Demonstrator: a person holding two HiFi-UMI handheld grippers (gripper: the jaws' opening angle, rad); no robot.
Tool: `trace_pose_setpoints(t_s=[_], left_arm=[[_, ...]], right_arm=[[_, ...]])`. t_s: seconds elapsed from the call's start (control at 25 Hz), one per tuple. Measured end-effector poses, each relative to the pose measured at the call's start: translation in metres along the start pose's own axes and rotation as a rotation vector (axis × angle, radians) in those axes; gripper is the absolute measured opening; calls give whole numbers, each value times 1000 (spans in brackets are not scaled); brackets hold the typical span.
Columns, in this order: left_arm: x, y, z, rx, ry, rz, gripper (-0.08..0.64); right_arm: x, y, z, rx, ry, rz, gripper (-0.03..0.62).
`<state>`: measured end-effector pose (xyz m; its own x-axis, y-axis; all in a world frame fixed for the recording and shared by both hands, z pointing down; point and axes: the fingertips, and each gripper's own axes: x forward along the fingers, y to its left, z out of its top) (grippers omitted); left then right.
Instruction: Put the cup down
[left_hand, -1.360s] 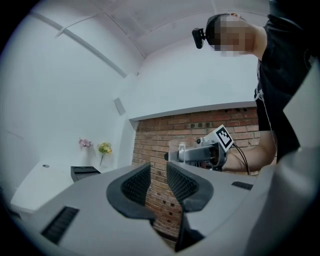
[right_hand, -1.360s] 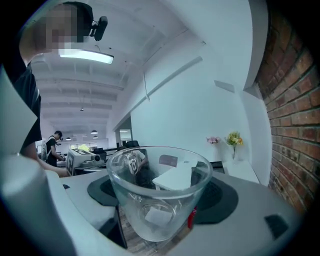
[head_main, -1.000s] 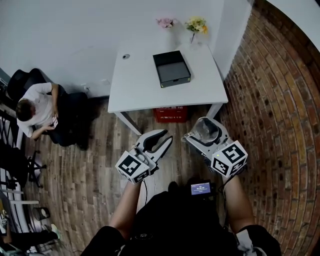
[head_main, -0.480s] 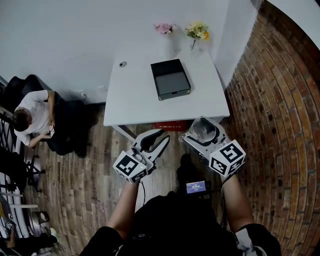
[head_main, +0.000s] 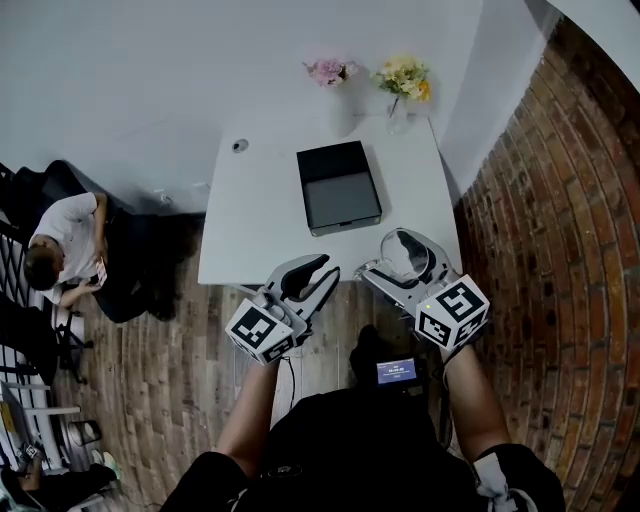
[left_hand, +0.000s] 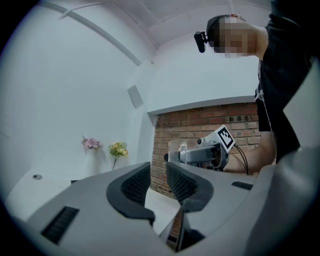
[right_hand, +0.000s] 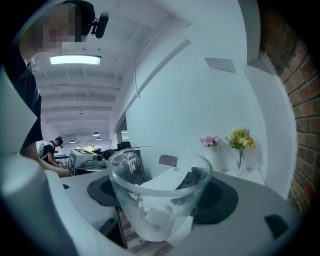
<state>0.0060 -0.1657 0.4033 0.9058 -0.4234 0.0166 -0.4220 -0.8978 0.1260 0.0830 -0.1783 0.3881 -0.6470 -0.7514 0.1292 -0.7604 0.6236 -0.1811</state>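
Note:
A clear glass cup (right_hand: 159, 192) sits upright between the jaws of my right gripper (head_main: 403, 262), which is shut on it. In the head view the cup (head_main: 405, 252) hangs over the near right edge of the white table (head_main: 260, 215). My left gripper (head_main: 308, 281) is just short of the table's near edge, its jaws a little apart with nothing between them. From the left gripper view the left gripper (left_hand: 152, 182) points along the table, and the cup (left_hand: 175, 151) in the right gripper shows beyond it.
A black open box (head_main: 338, 187) lies in the middle of the table. Two small vases of flowers (head_main: 402, 78) stand at the far edge by the white wall. A brick wall (head_main: 560, 220) runs along the right. A seated person (head_main: 62, 250) is at the left.
Both grippers and the view have moved forward toward the table. The cup, earlier over the wooden floor, now hangs over the table's near right edge.

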Motion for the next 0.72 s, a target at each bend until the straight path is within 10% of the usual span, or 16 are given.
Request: trace_pose_setpoints(t_s=[0.72], left_arm=[[77, 75, 11, -26, 10, 49, 91]], right_arm=[[59, -92, 25, 25, -3, 70, 417]])
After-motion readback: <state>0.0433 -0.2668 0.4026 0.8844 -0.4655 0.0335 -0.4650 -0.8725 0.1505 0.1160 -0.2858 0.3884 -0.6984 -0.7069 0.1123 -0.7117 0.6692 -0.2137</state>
